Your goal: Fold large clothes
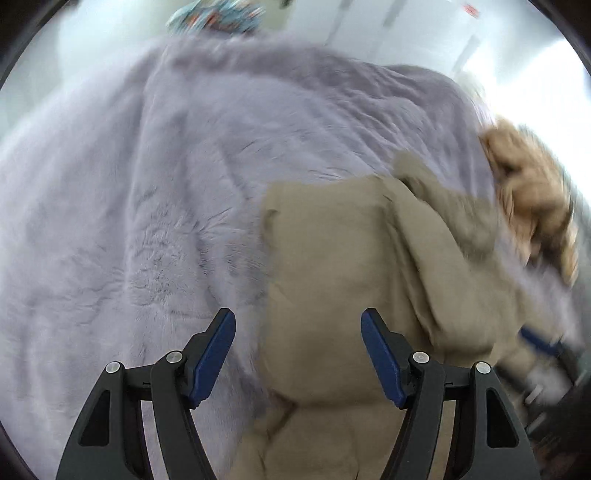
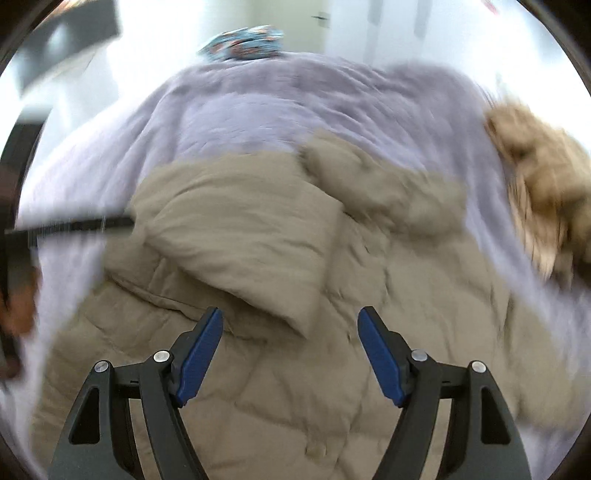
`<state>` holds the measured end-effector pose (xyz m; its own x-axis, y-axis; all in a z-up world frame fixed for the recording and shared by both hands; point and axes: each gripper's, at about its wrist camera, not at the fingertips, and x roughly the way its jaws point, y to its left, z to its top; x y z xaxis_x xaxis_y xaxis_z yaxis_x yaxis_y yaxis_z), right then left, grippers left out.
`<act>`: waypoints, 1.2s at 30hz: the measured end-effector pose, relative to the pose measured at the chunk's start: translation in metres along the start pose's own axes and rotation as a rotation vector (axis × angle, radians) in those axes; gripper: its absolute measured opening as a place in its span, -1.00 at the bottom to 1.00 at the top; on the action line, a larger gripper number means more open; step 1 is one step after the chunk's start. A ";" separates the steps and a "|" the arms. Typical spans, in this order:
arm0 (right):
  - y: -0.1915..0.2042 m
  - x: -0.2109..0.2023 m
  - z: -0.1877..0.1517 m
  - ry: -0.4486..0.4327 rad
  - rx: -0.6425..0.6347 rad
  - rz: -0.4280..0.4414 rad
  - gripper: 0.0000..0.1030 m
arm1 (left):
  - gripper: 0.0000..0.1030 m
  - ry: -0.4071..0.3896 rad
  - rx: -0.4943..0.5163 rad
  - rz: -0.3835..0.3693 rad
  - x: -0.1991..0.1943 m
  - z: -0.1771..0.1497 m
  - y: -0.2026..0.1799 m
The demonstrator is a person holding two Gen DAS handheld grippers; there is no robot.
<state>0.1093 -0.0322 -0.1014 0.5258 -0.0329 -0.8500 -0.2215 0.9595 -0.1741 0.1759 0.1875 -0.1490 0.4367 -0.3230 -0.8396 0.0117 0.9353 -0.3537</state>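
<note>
Two tools (image 1: 298,325) (image 2: 290,323) spread above one coat (image 2: 258,332).

A fluffy lilac blanket (image 2: 295,103) covers the bed. At twelve o'clock lies a patterned cloth bundle (image 2: 245,42); behind, bright white walls (image 2: 424,33), blurred.

Handheld two-finger grippers, as seen from their own wrist cameras.

The left gripper (image 1: 298,356) is showing two black angular finger arms, each carrying a blue pad (image 1: 212,360) on its inner face and joined by round silver pivot screws (image 1: 174,357) (two to a side). The right gripper (image 2: 290,356) is displaying the same build: black linkage with triangular cut-outs, blue pads (image 2: 380,360), silver screws (image 2: 420,355). Both views are blurring slightly, so no markings are showing.
</note>
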 end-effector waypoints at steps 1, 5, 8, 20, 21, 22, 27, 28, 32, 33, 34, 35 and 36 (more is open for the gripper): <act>0.012 0.006 0.002 -0.001 -0.067 -0.034 0.52 | 0.39 0.019 -0.045 -0.044 0.006 0.009 0.010; 0.038 0.023 0.003 -0.013 -0.221 -0.117 0.52 | 0.39 0.123 -0.156 -0.214 0.044 0.032 0.030; 0.031 0.031 0.011 -0.029 -0.194 -0.153 0.49 | 0.39 0.135 -0.151 -0.225 0.059 0.041 0.024; -0.123 0.035 -0.044 0.001 0.838 0.166 -0.88 | -0.69 -0.193 0.458 0.142 0.019 0.029 -0.074; -0.138 0.047 -0.065 0.030 0.983 0.233 -0.88 | -0.69 -0.181 0.465 0.157 0.025 0.030 -0.073; -0.147 0.056 -0.081 0.050 1.090 0.285 -0.88 | -0.69 -0.167 0.453 0.175 0.033 0.033 -0.069; -0.157 0.074 -0.111 0.062 1.248 0.435 -0.75 | -0.68 -0.121 0.328 0.200 0.045 0.047 -0.041; -0.158 0.071 -0.109 0.069 1.244 0.428 -0.68 | -0.67 -0.117 0.322 0.207 0.043 0.050 -0.039; -0.167 0.052 -0.104 0.061 1.190 0.363 -0.12 | -0.67 -0.126 0.339 0.261 0.026 0.049 -0.031; -0.171 0.045 -0.103 0.055 1.180 0.337 -0.11 | -0.67 -0.128 0.338 0.267 0.020 0.047 -0.029; -0.171 0.039 -0.103 0.052 1.171 0.318 -0.11 | -0.67 -0.129 0.331 0.266 0.014 0.047 -0.026; -0.176 0.032 -0.102 0.044 1.157 0.293 -0.11 | -0.67 -0.127 0.326 0.252 0.009 0.046 -0.024; -0.180 0.025 -0.102 0.035 1.147 0.277 -0.11 | -0.67 -0.122 0.324 0.246 0.006 0.045 -0.023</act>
<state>0.0786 -0.2339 -0.1420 0.5486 0.2253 -0.8052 0.5528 0.6248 0.5514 0.2184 0.1711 -0.1271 0.5649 -0.0830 -0.8210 0.1677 0.9857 0.0157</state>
